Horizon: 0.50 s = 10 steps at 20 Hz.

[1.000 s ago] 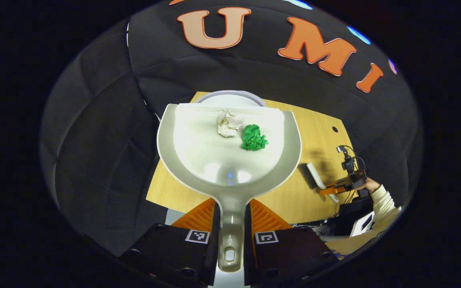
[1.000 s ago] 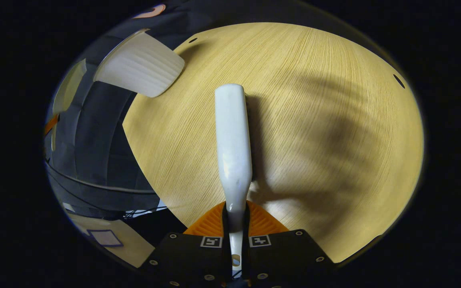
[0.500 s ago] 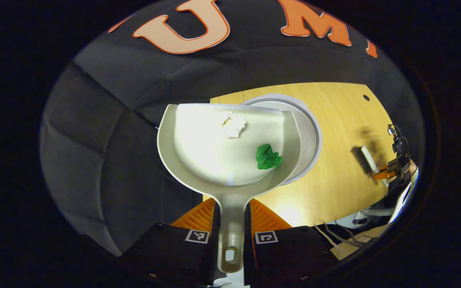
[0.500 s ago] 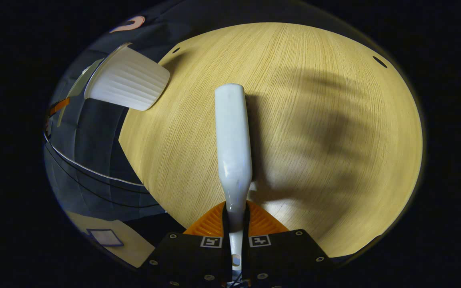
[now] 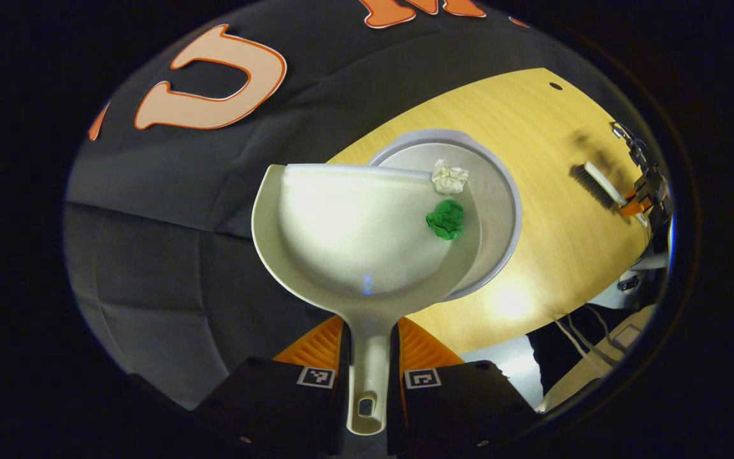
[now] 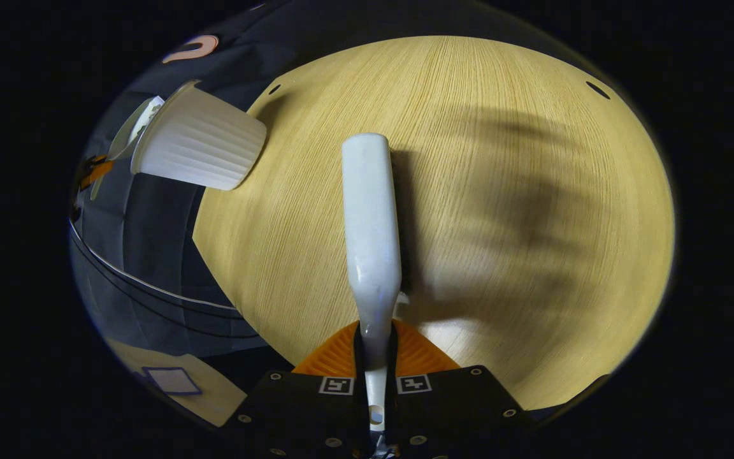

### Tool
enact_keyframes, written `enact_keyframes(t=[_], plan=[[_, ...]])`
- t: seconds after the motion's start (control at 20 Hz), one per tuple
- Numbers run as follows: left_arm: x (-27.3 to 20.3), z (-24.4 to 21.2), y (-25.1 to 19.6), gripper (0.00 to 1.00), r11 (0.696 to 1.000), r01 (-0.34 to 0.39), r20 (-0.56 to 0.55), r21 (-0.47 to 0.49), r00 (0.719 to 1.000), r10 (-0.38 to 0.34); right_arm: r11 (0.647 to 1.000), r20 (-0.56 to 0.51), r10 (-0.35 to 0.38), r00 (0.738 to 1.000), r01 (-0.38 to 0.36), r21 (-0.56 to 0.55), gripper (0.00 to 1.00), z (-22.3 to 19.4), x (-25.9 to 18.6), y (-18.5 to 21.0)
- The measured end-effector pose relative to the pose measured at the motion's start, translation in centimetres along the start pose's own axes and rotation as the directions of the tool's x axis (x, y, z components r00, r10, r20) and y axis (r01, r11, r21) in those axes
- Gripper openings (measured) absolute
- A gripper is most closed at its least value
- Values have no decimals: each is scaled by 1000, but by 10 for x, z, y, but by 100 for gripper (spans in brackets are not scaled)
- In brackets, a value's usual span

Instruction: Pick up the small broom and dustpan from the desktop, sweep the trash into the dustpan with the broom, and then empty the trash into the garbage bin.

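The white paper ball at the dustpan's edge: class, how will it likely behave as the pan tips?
The white paper ball looks loosely crumpled, so probably very light. Sitting at the dustpan lip over the bin, it should tumble off easily, maybe bouncing or drifting.

Light wood desktop (image 6: pixel 501 210) ahead of right gripper's fingers; white ribbed garbage bin (image 6: pixel 198 155) standing on it, far left corner, near edge.

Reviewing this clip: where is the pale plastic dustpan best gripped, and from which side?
By its narrow flat handle, from the rear end, in line with it. The left gripper does so: the wide scoop is too broad for two fingers.
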State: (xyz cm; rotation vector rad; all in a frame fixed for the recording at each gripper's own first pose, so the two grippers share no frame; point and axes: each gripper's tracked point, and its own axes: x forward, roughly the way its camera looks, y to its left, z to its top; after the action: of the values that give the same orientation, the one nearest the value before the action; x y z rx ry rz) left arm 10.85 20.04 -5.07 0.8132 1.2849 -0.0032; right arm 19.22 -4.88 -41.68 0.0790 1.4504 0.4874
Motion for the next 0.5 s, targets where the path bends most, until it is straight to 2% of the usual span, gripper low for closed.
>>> enact_keyframes(t=[0.15, 0.35, 0.5], plan=[[1, -6, 8, 25, 993, -75, -23, 96, 997, 78, 1000, 2, 2, 1000, -2, 12, 10, 0, -1, 0], [1, -10, 15, 25, 979, -121, -29, 167, 991, 127, 1000, 8, -1, 1000, 1, 25, 10, 1, -1, 0], [-2, -4, 24, 25, 941, -194, -22, 278, 978, 208, 1000, 10, -5, 1000, 5, 31, 10, 2, -1, -1]])
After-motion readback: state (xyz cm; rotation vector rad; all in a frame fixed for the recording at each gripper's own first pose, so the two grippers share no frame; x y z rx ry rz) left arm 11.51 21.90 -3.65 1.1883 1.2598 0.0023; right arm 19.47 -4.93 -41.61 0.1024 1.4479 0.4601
